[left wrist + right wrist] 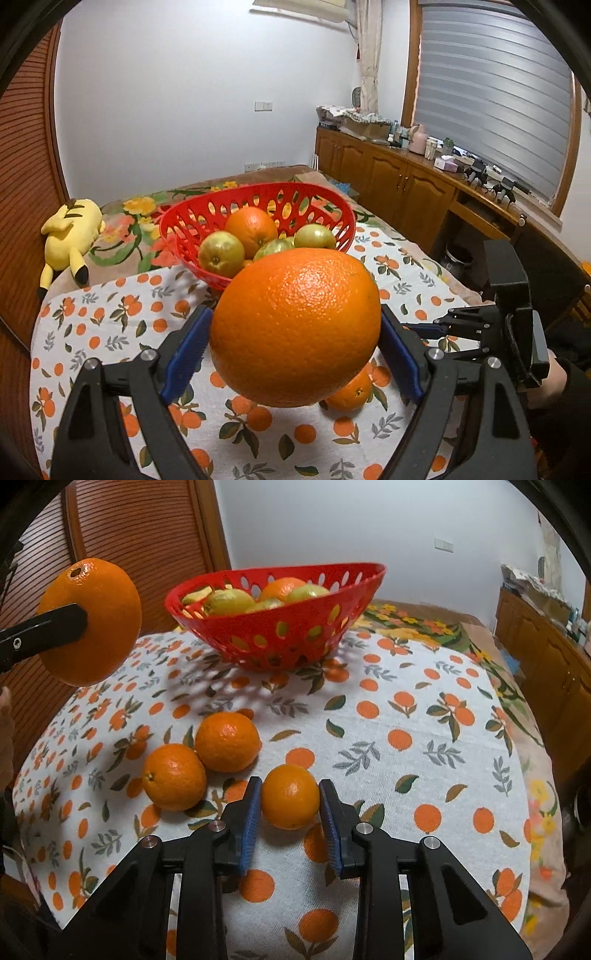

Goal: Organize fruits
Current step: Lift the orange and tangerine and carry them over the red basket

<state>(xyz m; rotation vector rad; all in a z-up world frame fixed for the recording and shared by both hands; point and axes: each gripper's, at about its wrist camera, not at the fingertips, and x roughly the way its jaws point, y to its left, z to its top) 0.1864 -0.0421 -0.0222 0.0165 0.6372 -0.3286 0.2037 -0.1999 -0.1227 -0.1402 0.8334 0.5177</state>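
Note:
My left gripper (295, 332) is shut on a large orange (295, 326) and holds it in the air above the table, short of the red basket (258, 195); the held orange also shows in the right wrist view (92, 622). The basket (277, 642) holds an orange (251, 225) and several green-yellow fruits (221, 254). My right gripper (290, 799) is down at the table with its blue pads against both sides of a small orange (290, 796). Two more oranges (227, 741) (173, 776) lie to its left.
The table has a white cloth (406, 775) printed with oranges. A yellow plush toy (72, 236) lies on a floral blanket behind the table at left. Wooden cabinets (388, 177) with clutter run along the right wall. My right gripper also shows in the left wrist view (439, 325).

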